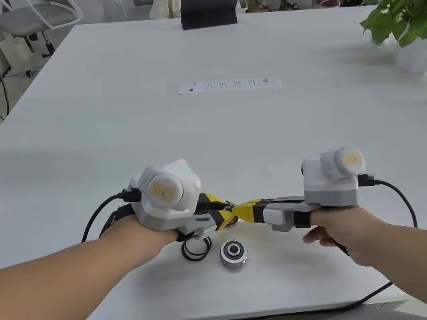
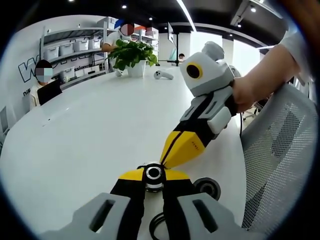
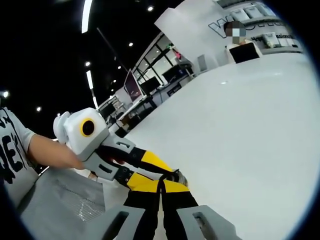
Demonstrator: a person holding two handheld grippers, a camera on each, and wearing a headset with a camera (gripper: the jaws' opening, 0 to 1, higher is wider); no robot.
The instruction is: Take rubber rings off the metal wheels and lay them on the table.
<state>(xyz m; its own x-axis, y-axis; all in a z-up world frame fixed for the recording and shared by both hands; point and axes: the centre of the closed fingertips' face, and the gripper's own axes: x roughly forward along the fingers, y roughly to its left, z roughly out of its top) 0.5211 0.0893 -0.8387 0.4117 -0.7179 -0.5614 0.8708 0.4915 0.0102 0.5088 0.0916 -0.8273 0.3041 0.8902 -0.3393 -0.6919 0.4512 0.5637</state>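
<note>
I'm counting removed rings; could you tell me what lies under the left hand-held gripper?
Black rubber rings lie on the table under the left hand-held gripper, beside a metal wheel. It covers part of them, so their number is unclear.

Table (image 1: 133, 120): white and broad across the head view.
Power strip (image 1: 229, 85): white, upper centre, flat on the table.
Plant (image 1: 398, 23): green, upper right corner.
Shelving (image 2: 75, 47): upper left of the left gripper view, holding boxes.
Ceiling (image 2: 150, 6): dark, with bright strips and spots.
</note>
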